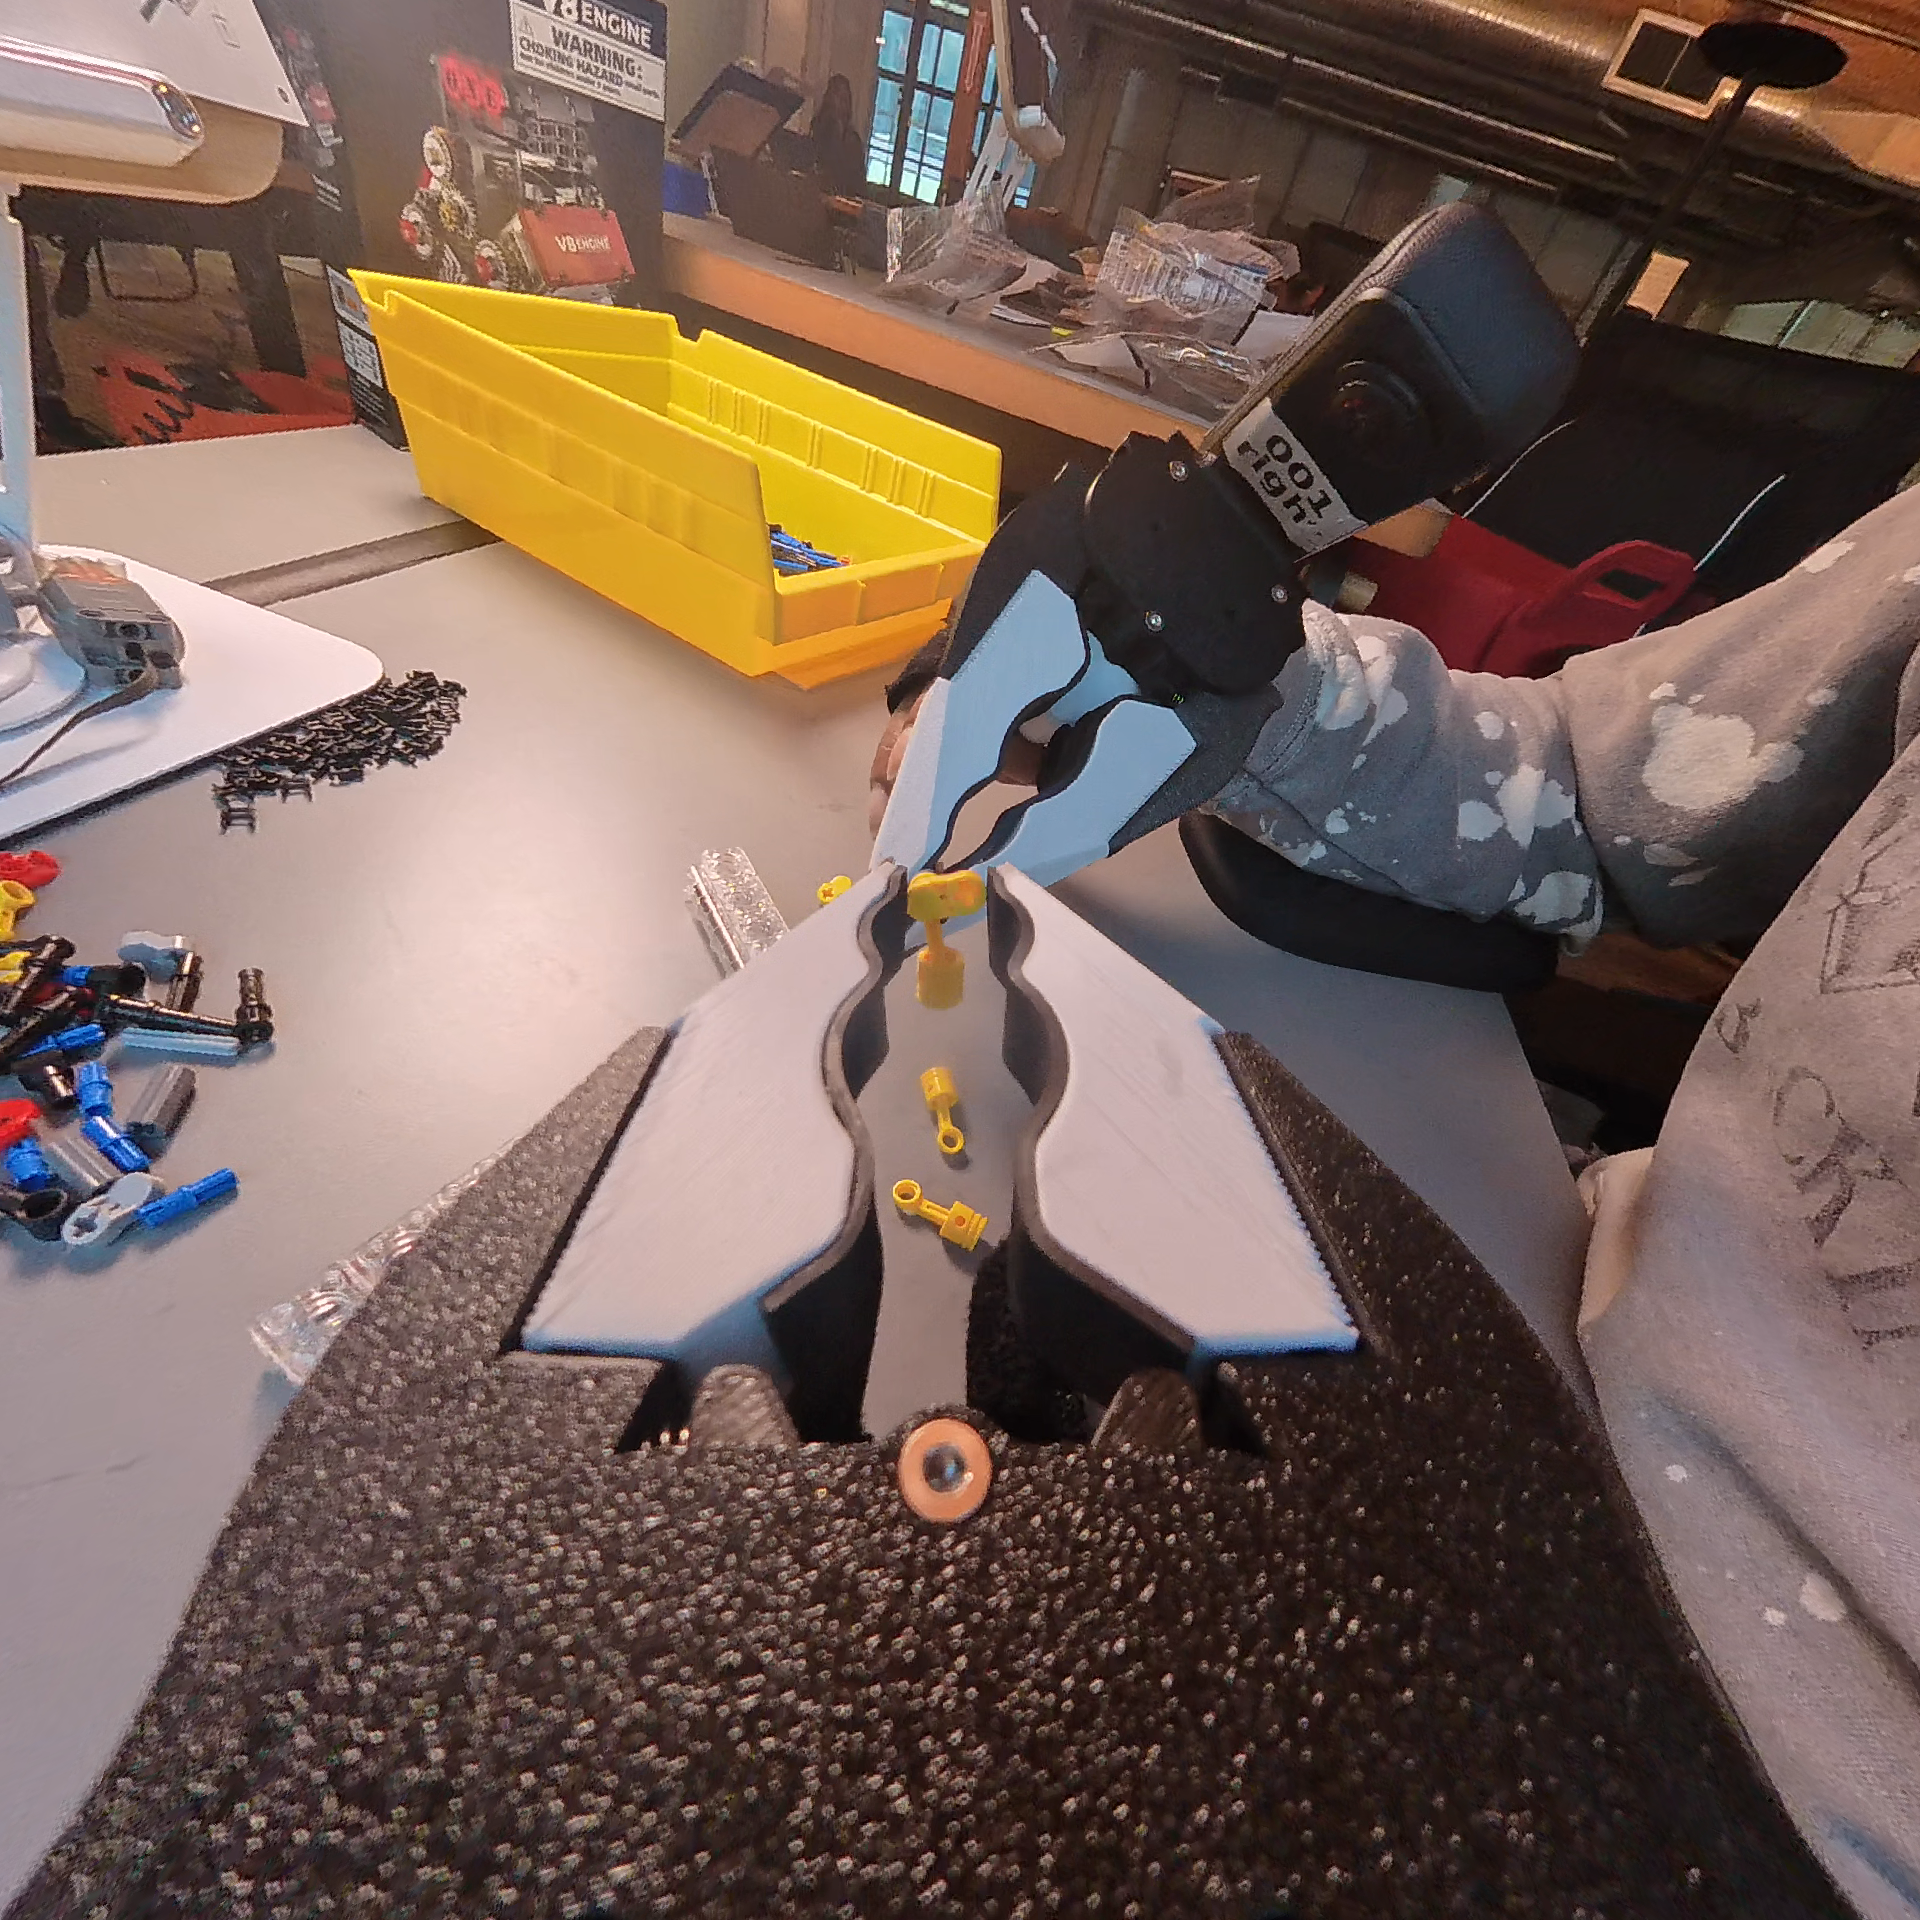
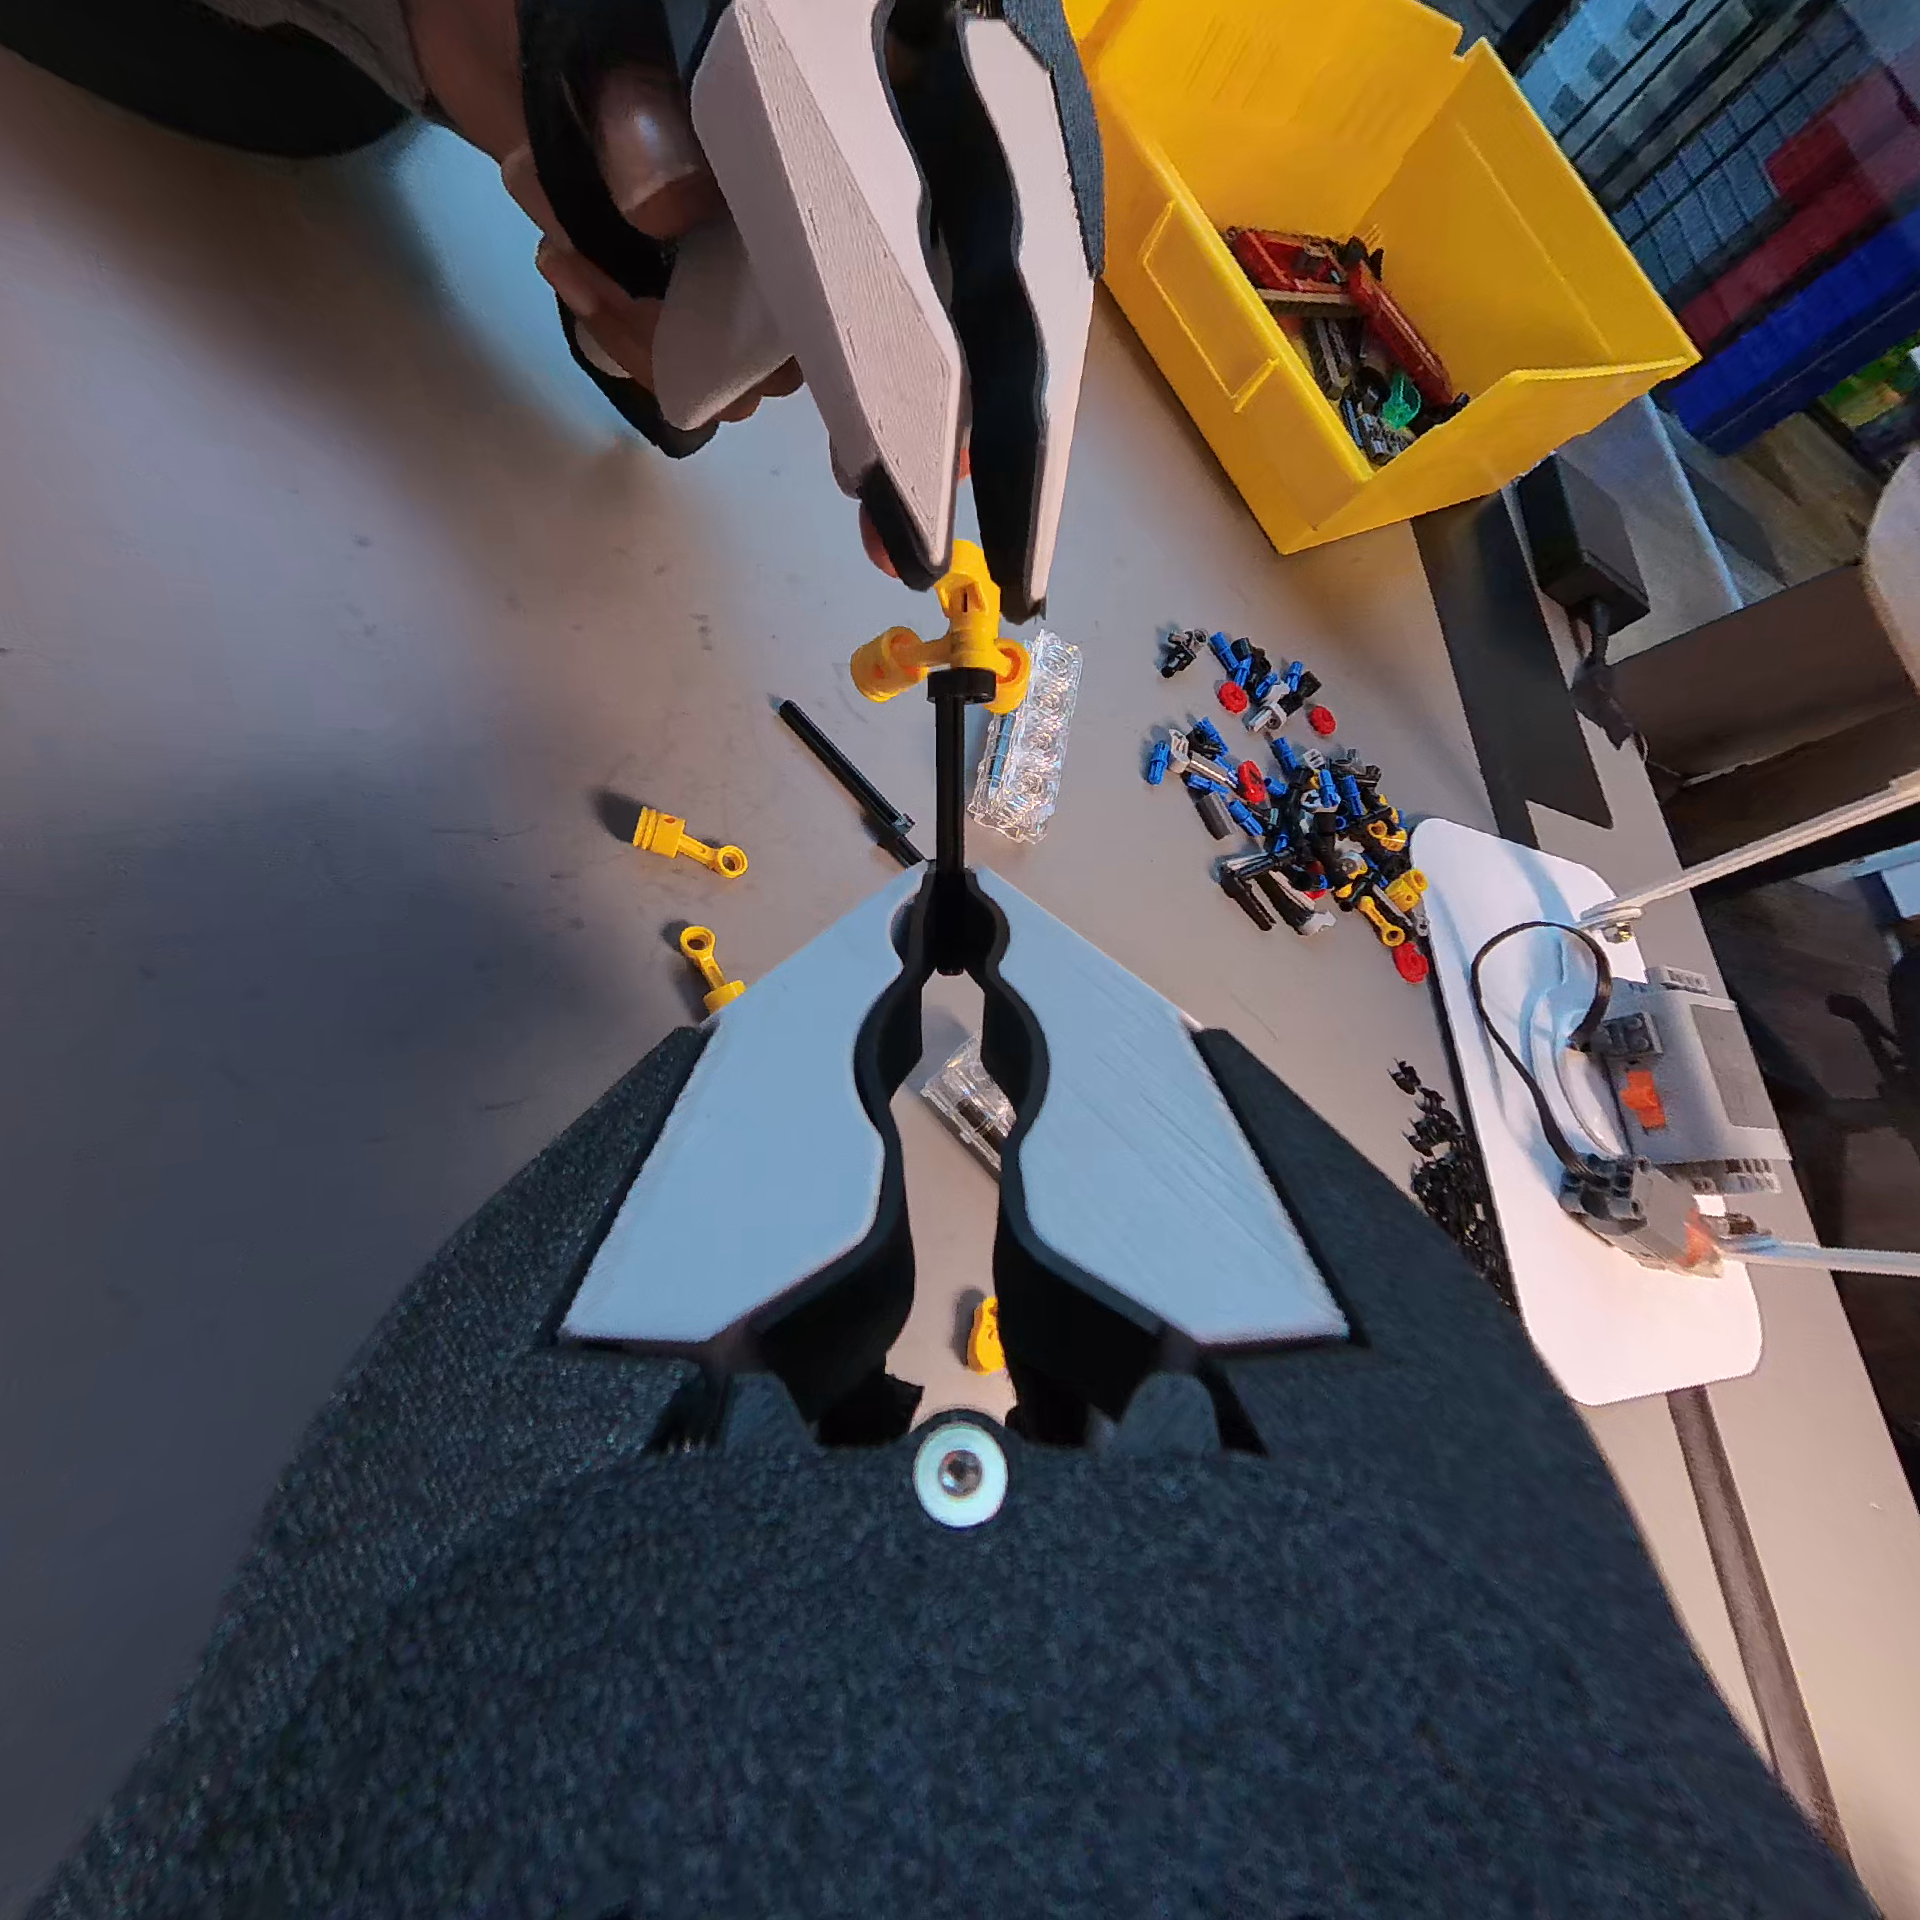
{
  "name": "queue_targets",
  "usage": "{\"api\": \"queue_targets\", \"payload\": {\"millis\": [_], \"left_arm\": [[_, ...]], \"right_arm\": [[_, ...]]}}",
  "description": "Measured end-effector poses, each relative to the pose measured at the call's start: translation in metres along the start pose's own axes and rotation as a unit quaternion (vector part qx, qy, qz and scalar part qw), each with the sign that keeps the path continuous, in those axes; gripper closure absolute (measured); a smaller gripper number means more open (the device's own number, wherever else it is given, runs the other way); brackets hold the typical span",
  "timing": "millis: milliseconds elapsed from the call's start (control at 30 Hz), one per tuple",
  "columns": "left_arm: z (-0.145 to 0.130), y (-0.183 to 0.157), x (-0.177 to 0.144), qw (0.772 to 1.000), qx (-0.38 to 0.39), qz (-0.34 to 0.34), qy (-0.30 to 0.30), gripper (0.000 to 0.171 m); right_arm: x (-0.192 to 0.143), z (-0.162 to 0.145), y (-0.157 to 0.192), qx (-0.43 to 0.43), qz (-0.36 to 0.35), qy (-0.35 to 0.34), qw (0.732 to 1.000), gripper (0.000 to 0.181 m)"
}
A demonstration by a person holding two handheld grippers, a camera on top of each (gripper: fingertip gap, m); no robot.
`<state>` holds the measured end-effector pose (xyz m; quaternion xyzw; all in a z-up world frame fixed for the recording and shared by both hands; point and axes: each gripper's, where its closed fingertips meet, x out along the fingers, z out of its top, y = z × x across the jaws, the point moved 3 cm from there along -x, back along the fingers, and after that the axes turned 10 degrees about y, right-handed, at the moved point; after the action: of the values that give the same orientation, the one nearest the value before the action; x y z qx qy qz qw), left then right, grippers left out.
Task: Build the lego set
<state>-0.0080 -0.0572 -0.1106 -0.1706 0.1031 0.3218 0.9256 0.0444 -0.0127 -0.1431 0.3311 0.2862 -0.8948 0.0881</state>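
Note:
My right gripper (image 2: 948,894) is shut on the lower end of a thin black axle (image 2: 948,790). The axle's far end carries a small yellow assembly (image 2: 966,623) with a piston (image 2: 883,665) sticking out to the side. My left gripper (image 1: 948,888) comes in from the opposite side (image 2: 971,587), and its jaws are closed around the yellow assembly (image 1: 943,896), from which a piston (image 1: 940,977) hangs. The right gripper's tips (image 1: 940,862) meet mine, held above the grey table (image 1: 520,987). Two loose yellow pistons (image 1: 940,1107) (image 1: 940,1216) lie on the table below.
A yellow bin (image 2: 1382,260) with parts stands beyond. A pile of small coloured parts (image 2: 1299,810), a clear bag (image 2: 1029,738), a spare black axle (image 2: 847,779), black chain links (image 2: 1455,1174) and a white plate (image 2: 1662,1340) with a grey motor lie nearby. A person's sleeve (image 1: 1455,748) is at the right. Some 5 centimetres of space lies between my two pairs of fingers. From either gripper's tips it is about 35 centimetres to the white plate (image 2: 1662,1340).

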Motion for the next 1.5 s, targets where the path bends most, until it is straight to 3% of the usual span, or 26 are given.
{"api": "queue_targets", "payload": {"millis": [133,600,800,900,1500], "left_arm": [[0.001,-0.002,-0.001,1.0,0.012,-0.003,0.001,0.157],[-0.008,-0.022,0.0,0.985,0.169,0.002,0.039,0.162],[-0.007,-0.017,-0.001,0.987,0.158,0.016,0.034,0.161],[-0.004,-0.015,-0.003,0.989,0.142,0.017,0.026,0.15],[-0.003,-0.017,-0.003,0.987,0.155,0.024,0.025,0.158]], "right_arm": [[-0.001,0.002,0.001,0.013,0.016,-0.013,1.0,0.179],[-0.004,0.001,0.021,0.045,0.121,-0.03,0.991,0.179],[-0.005,0.0,0.017,0.05,0.112,-0.029,0.992,0.179],[-0.005,-0.001,0.013,0.051,0.098,-0.027,0.994,0.179],[-0.008,0.003,0.017,0.073,0.132,-0.046,0.987,0.179]]}}
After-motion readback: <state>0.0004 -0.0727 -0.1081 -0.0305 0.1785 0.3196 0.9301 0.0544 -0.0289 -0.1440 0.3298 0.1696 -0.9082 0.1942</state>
